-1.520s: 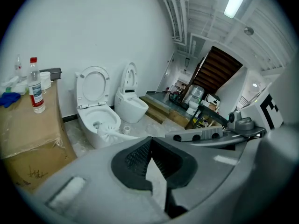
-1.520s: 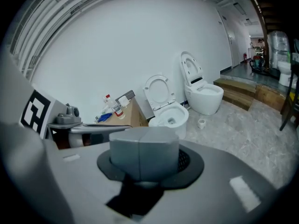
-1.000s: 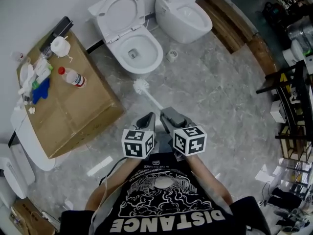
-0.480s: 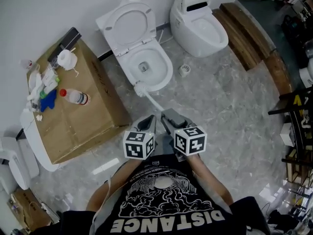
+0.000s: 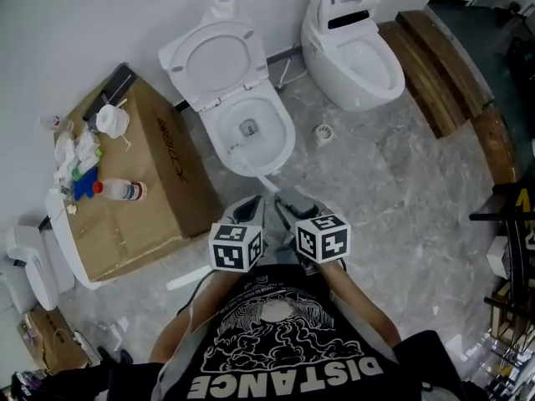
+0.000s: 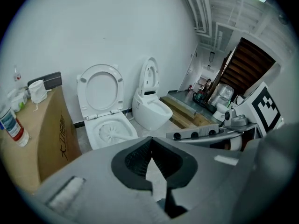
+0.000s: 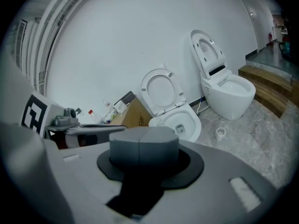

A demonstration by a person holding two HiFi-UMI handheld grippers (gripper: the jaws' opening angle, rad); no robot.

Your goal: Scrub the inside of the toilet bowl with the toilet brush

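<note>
A white toilet [image 5: 282,140] stands with its lid and seat raised against the wall; it also shows in the left gripper view [image 6: 122,120] and the right gripper view [image 7: 195,125]. The toilet brush head [image 5: 236,150] is inside the bowl near its front left rim. Its thin white handle [image 5: 269,180] runs back to my right gripper [image 5: 288,203], which is shut on it. The left gripper view shows the bristles [image 6: 110,133] down in the bowl. My left gripper [image 5: 249,207] hangs just left of the right one, jaws closed and holding nothing.
A second toilet [image 5: 355,53] stands to the right, with wooden steps [image 5: 435,65] beyond it. A cardboard box [image 5: 159,182] bearing bottles and rags sits left of the bowl. A small round cap [image 5: 323,132] lies on the marble floor between the toilets.
The person has stepped closer to the toilet. The brush head has gone from the floor in front of the bowl, over the rim, into the bowl. Both grippers stay shut.
</note>
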